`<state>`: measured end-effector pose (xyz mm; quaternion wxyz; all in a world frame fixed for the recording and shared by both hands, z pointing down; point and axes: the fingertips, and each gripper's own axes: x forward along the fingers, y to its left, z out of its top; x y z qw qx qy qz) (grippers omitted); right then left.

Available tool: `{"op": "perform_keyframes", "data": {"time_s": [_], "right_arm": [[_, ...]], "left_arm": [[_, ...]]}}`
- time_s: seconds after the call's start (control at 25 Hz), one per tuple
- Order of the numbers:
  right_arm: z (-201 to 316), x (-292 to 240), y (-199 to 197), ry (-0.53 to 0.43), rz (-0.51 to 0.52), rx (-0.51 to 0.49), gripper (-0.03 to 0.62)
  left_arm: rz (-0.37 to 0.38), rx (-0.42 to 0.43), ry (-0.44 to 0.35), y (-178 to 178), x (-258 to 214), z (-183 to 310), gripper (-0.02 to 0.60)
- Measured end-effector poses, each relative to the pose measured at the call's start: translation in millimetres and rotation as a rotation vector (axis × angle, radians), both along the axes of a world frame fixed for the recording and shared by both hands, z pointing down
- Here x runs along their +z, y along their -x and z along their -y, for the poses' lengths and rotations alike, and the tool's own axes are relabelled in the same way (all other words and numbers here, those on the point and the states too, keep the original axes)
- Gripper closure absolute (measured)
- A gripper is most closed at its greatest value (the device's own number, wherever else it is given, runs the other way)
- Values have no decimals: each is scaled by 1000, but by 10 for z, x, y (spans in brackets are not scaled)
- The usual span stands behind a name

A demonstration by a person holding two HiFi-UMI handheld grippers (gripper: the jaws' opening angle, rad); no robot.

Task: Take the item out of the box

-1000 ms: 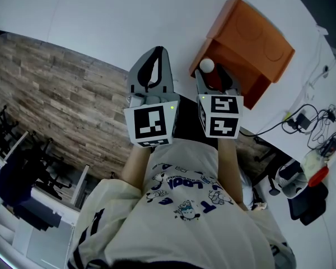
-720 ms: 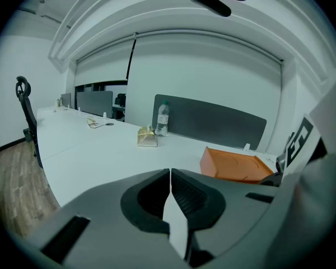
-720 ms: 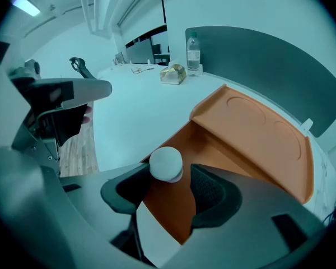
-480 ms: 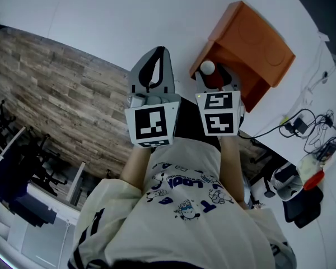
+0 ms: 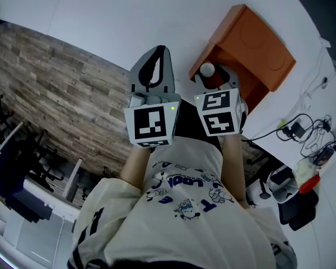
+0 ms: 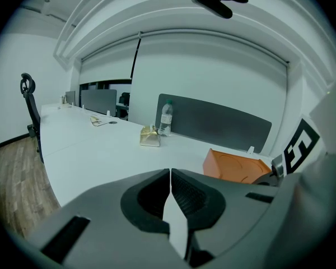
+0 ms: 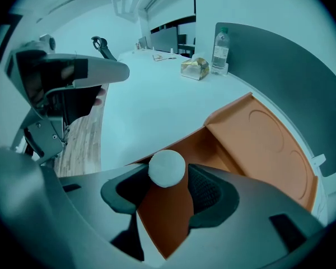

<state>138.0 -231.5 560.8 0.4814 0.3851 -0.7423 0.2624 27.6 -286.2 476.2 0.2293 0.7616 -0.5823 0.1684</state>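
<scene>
The right gripper [image 7: 168,179] is clamped on a small white ball [image 7: 167,167], its two dark ribbed pads pressing the ball's sides right at the tips. The left gripper [image 6: 170,176] holds nothing, and its ribbed pads meet in a thin seam. The ball is round, matte and smooth. In the right gripper view it shows against the orange inner face of the box [image 7: 262,142], and in the head view the ball [image 5: 207,69] sits over the near edge of the box's open mouth. The box [image 5: 252,35] is a smooth orange one with square corners; its flat upper panel bears two shallow pressed circles. It rests on a plain white table [image 5: 101,21], to the right of the left gripper [image 5: 158,50], which hovers beside the right gripper [image 5: 211,76]. Farther back on the table stand a clear water bottle [image 6: 165,118] and a crinkled golden packet [image 6: 150,136], in front of a grey divider panel [image 6: 224,125]. Below the table's edge lies a wood-plank floor [image 5: 56,88].
</scene>
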Motion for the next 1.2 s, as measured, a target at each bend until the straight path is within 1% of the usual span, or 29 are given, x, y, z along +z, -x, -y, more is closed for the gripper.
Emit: {"op": "perform_keyframes", "data": {"time_s": [0.24,0.44,0.56,0.76,1.2], "right_arm": [[-10,43,9,20,-13,-47,375],[-2,67,8,26,-10,-59,376],[5,73,23,25,-7,-67,390],[-2,63,32,14,-5,-79,395],[-9,48,19,1,15,-52,399]], "left_arm": [[-1,-10,8,12,23,13,560],[1,-24,15,28,58,35,560],[0,-24,22,17,81,37,560],[-2,-22,26,1,85,10,560],[0,-7,12,-36,41,-7,560]]}}
